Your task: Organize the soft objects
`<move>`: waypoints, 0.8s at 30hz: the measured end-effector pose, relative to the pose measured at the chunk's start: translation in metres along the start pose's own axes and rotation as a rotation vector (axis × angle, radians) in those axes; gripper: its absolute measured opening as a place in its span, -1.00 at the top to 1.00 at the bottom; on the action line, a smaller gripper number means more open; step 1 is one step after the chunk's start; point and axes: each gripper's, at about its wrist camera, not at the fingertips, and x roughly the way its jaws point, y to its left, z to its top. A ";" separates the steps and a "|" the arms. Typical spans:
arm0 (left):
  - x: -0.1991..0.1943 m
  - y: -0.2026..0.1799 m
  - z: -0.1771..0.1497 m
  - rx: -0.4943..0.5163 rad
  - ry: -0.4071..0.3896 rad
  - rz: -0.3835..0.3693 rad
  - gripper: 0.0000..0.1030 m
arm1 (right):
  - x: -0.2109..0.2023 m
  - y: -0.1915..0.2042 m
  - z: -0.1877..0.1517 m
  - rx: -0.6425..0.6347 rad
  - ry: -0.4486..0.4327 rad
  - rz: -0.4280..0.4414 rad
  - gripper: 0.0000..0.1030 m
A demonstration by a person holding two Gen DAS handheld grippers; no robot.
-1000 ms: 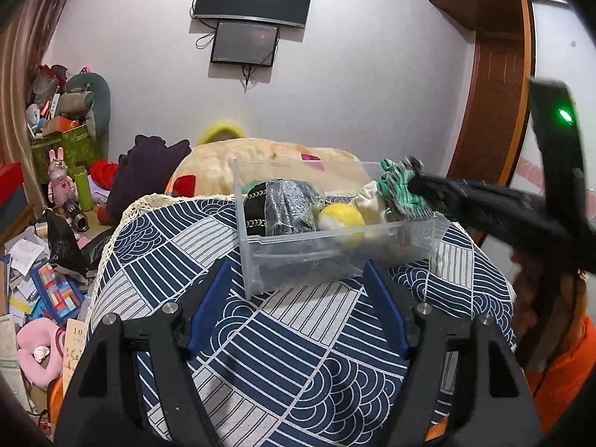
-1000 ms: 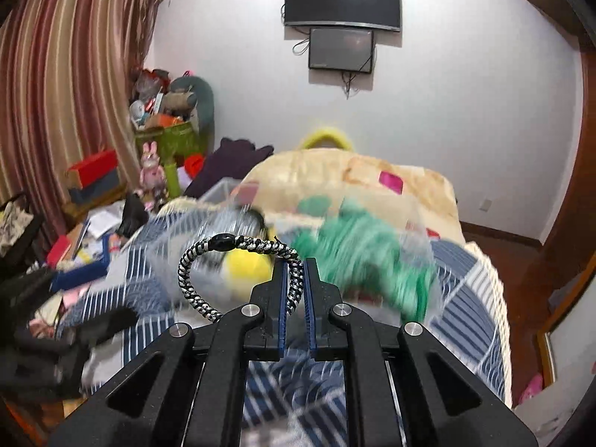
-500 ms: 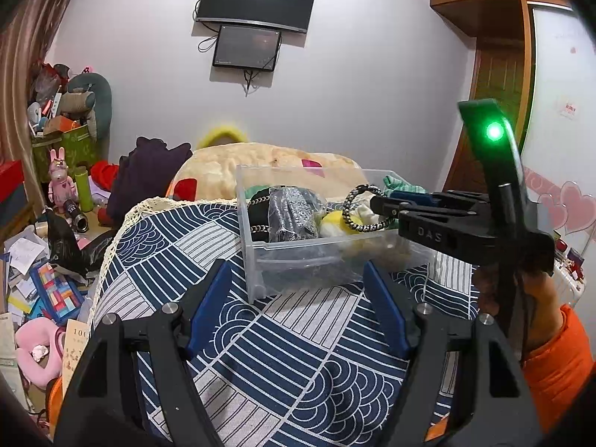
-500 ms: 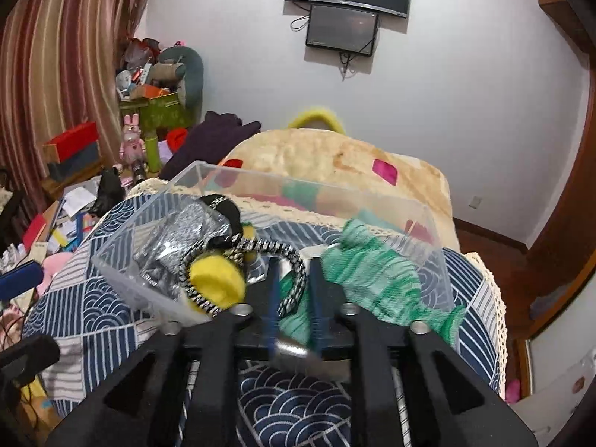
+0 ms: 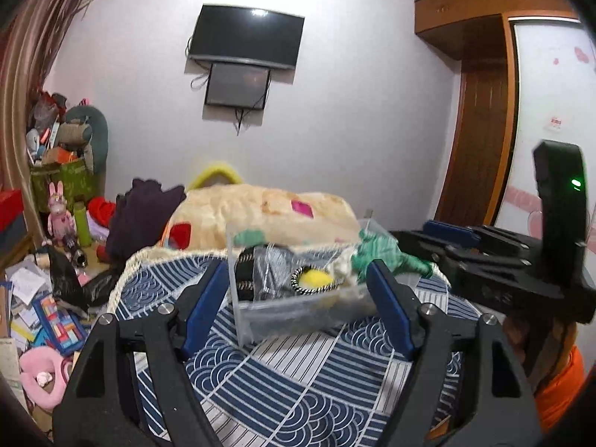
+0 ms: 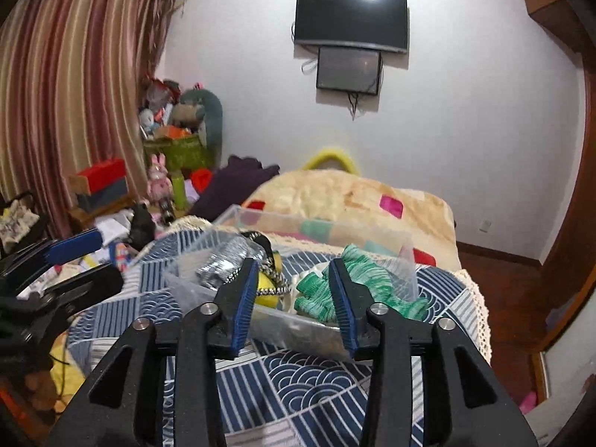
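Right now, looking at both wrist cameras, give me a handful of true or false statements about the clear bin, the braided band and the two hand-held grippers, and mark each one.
1. The right hand-held gripper is open and holds nothing. True.
2. The black-and-white braided band lies on the blue patterned cloth outside the bin. False: it lies inside the clear plastic bin, looped around the yellow ball.
3. The green knitted item is in the right end of the bin and droops over its rim. True.
4. The left hand-held gripper is clamped on the bin's front wall. False: its jaws are wide open, short of the bin.
5. The bin has a lid on it. False: its top is open.
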 end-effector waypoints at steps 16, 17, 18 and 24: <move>-0.025 -0.026 0.008 0.061 -0.098 -0.005 -0.94 | -0.052 0.005 -0.014 0.045 -0.154 -0.014 -0.60; -0.025 -0.026 0.007 0.061 -0.097 -0.006 -0.95 | -0.051 0.004 -0.015 0.055 -0.152 -0.012 -0.60; -0.025 -0.026 0.006 0.059 -0.096 -0.008 -0.96 | -0.050 0.002 -0.015 0.060 -0.151 -0.012 -0.60; -0.023 -0.025 0.003 0.050 -0.080 -0.011 -0.97 | -0.051 -0.002 -0.019 0.086 -0.152 -0.018 -0.60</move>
